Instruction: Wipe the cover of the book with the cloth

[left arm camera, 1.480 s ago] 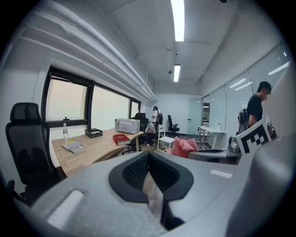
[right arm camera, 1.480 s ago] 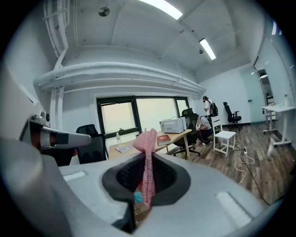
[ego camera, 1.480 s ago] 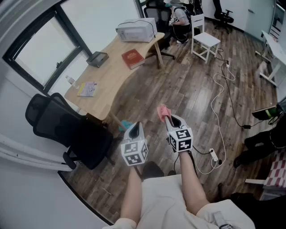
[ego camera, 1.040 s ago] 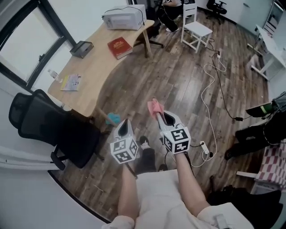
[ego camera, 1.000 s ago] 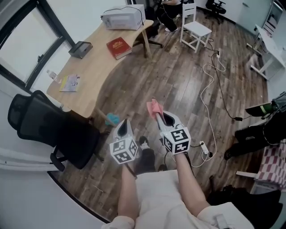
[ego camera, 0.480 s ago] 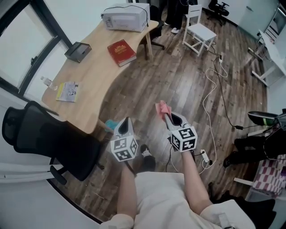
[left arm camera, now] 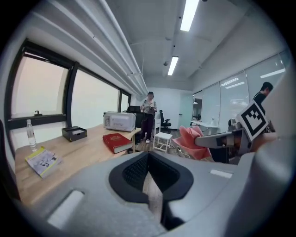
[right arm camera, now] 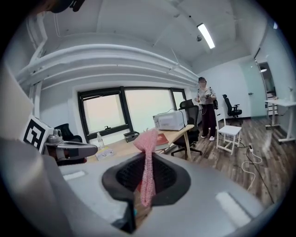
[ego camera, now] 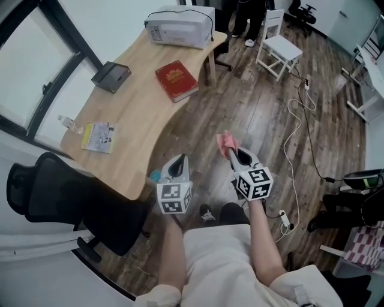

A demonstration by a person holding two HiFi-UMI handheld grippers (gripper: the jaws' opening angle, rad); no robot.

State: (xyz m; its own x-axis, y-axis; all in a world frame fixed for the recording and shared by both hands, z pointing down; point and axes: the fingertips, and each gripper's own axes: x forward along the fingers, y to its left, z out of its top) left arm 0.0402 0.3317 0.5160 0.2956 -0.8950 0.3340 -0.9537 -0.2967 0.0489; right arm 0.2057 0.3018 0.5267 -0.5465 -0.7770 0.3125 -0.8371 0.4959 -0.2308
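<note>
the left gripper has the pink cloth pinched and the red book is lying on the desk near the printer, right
Not quite. The pink cloth is pinched in the right gripper, not the left, as the right gripper view shows; the left gripper is shut on nothing. The red book does lie on the desk near the printer.

Curved wooden desk, black office chair, dark plank floor, white chair, large windows, ceiling strip lights
</note>
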